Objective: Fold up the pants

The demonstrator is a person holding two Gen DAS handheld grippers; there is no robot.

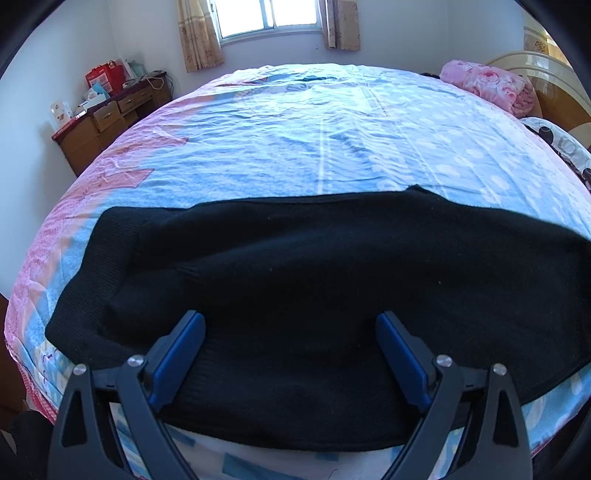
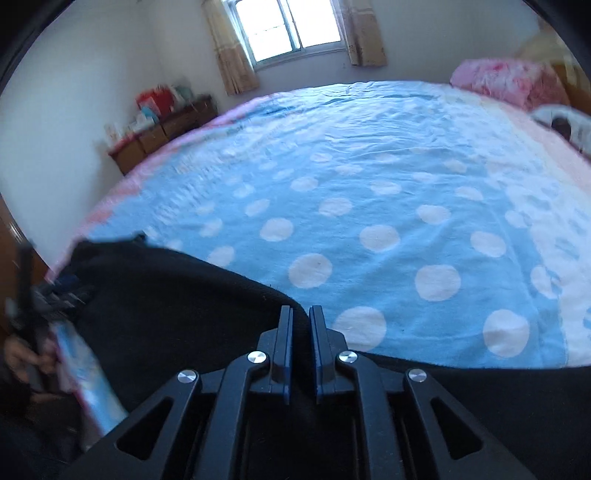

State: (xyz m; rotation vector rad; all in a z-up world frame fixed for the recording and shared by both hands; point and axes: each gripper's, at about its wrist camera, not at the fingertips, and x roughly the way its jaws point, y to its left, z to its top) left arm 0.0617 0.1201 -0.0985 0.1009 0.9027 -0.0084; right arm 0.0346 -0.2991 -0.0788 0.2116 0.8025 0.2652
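Note:
The black knit pants lie flat across the near edge of the bed, with a ribbed band at the left. My left gripper is open, its blue pads wide apart just above the near part of the pants, holding nothing. In the right wrist view the pants fill the lower left. My right gripper is shut on the black cloth at its edge, with fabric pinched between the narrow-set pads. The left gripper and a hand show blurred at the far left of that view.
The bed has a blue sheet with white dots and pink borders. A pink folded blanket and a pillow lie at the far right. A wooden dresser with boxes stands at the left wall, under a window.

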